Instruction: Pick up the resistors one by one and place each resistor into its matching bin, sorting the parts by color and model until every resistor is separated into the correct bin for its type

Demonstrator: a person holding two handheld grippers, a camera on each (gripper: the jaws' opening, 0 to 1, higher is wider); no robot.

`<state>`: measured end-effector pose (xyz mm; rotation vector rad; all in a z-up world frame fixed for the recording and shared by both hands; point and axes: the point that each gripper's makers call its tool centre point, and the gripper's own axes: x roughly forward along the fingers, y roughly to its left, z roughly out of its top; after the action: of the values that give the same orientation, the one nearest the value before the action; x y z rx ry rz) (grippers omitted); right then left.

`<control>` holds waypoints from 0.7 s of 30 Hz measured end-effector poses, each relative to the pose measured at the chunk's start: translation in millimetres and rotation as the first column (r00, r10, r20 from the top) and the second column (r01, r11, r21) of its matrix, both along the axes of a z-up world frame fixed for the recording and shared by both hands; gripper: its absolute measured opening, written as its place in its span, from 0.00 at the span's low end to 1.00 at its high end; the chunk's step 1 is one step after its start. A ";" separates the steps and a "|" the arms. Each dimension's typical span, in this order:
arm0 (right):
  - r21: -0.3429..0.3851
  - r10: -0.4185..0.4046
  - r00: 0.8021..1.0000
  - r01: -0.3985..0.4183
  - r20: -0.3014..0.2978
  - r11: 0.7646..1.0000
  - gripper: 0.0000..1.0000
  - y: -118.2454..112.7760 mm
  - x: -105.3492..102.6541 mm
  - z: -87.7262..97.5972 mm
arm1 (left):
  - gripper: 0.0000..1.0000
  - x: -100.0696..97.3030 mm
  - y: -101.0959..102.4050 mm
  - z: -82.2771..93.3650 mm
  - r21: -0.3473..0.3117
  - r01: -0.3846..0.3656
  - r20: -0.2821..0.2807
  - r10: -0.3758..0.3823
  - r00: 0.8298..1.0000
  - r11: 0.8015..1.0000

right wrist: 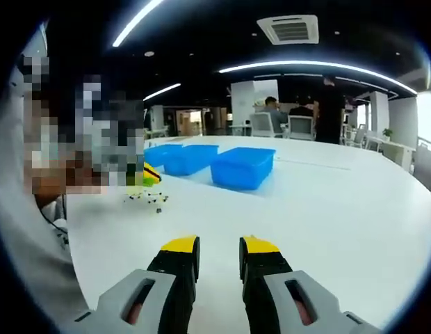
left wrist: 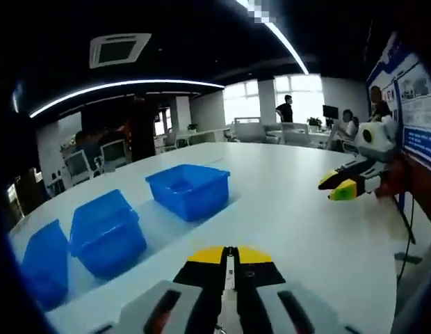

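Three blue bins stand in a row on the white table (left wrist: 299,229): the far bin (left wrist: 190,188), the middle bin (left wrist: 108,229) and the near bin (left wrist: 45,261). My left gripper (left wrist: 229,256) is shut above the table, its yellow tips together with nothing between them. My right gripper (left wrist: 337,184) hovers at the right. In the right gripper view my right gripper (right wrist: 220,245) is open and holds nothing. Small dark resistors (right wrist: 147,198) lie scattered on the table at the left, in front of the bins (right wrist: 243,165). The left gripper's yellow tip (right wrist: 149,173) shows just behind them.
A person (right wrist: 42,209) stands close on the left of the right gripper view. Chairs (left wrist: 83,163) and other people (left wrist: 285,108) are beyond the table's far edge. A wall board (left wrist: 417,90) is at the right. Bare tabletop (right wrist: 327,209) stretches right of the bins.
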<state>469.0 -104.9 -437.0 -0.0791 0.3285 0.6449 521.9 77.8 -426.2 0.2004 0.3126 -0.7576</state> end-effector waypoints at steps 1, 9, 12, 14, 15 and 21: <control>0.001 0.005 1.000 -0.005 0.003 1.000 0.25 2.7 -0.1 1.1 | 0.08 2.5 4.0 4.2 -0.019 -0.007 0.008 0.007 1.000 1.000; -0.006 0.006 1.000 -0.006 0.003 1.000 0.25 10.2 -0.3 0.4 | 0.08 37.5 66.6 61.2 -0.363 -0.125 0.048 0.153 0.987 0.923; -0.013 0.005 1.000 -0.005 -0.008 1.000 0.25 12.6 0.2 -2.7 | 0.08 54.5 102.5 71.2 -0.382 -0.196 0.067 0.239 0.969 0.903; -0.015 0.005 1.000 -0.005 -0.010 1.000 0.25 15.4 1.1 -1.2 | 0.08 66.2 130.9 76.7 -0.383 -0.253 0.074 0.302 0.950 0.888; -0.015 0.006 1.000 -0.006 -0.008 1.000 0.25 16.3 1.7 0.2 | 0.08 71.8 146.0 81.5 -0.392 -0.279 0.087 0.337 0.937 0.877; -0.019 0.006 1.000 -0.006 0.003 1.000 0.25 20.5 9.1 6.5 | 0.08 94.8 211.7 90.3 -0.391 -0.389 0.119 0.465 0.878 0.834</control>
<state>478.1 -84.5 -430.5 -0.0996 0.3311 0.6475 616.7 289.5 -335.9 -0.1363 0.0078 -0.3273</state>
